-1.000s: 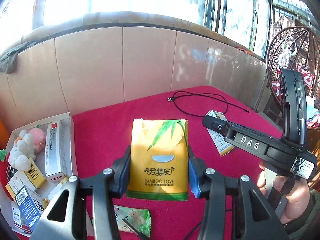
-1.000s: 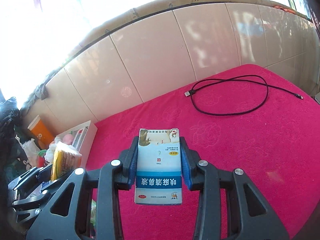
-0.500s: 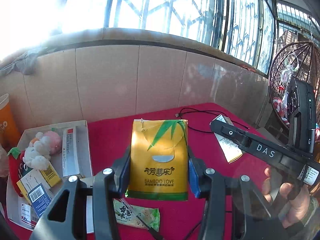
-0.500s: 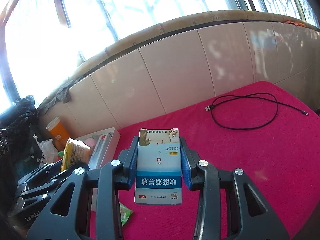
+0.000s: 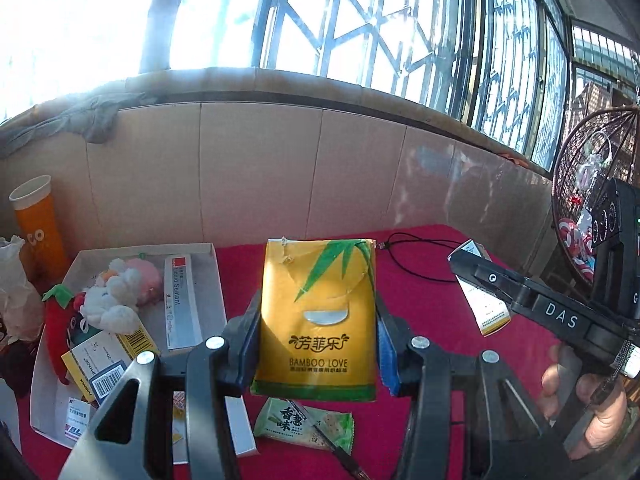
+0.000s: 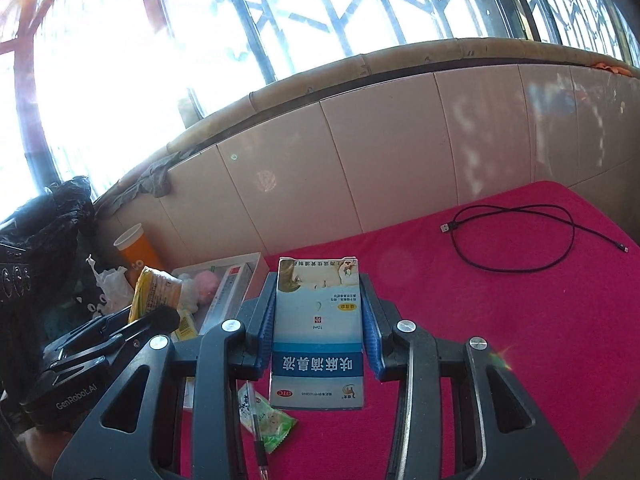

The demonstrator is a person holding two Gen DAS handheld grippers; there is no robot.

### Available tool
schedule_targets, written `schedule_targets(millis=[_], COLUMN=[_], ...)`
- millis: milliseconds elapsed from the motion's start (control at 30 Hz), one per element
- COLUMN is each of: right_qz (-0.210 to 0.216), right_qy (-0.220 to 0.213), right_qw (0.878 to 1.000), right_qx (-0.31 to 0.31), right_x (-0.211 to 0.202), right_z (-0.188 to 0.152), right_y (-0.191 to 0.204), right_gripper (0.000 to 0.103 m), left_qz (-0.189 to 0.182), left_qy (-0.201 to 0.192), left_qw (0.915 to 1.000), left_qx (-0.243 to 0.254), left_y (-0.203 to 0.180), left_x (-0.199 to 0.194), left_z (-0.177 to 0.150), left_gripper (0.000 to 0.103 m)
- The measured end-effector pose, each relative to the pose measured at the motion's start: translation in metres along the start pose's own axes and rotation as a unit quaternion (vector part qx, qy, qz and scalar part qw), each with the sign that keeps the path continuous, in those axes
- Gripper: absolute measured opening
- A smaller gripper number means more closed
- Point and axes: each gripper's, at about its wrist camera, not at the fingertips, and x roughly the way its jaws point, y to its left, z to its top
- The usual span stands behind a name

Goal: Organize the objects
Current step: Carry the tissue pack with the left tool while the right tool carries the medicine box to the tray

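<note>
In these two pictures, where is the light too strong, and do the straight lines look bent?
Left wrist view: the upper left of the window is washed out white, but the print on the yellow tissue pack reads clearly. Right wrist view: glare whitens the window's left half, a small flare sits at the lower right, and the tiled wall curves with fisheye distortion.

Both fisheye views sit close behind their own claws, raised above the red tabletop (image 5: 420, 312) and facing the tiled wall (image 6: 400, 152) under the barred windows. The left view looks from nearer the white tray (image 5: 212, 276), the right from farther right. Both share tray, black cable (image 6: 520, 240) and wall.
</note>
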Motion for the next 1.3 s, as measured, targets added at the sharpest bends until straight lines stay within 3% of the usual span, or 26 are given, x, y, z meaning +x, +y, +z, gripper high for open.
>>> schedule_targets(millis=[1300], right_qz=[0.035], right_qy=[0.033], right_qw=[0.994], right_qx=[-0.097], right_x=[0.019], right_z=[-0.016], right_y=[0.089], right_gripper=[0.036], left_qz=[0.059], left_qy=[-0.061], left_qw=[0.9919], left_qx=[-0.094], left_y=[0.106], left_x=[-0.058], left_z=[-0.007], left_gripper=[0.048])
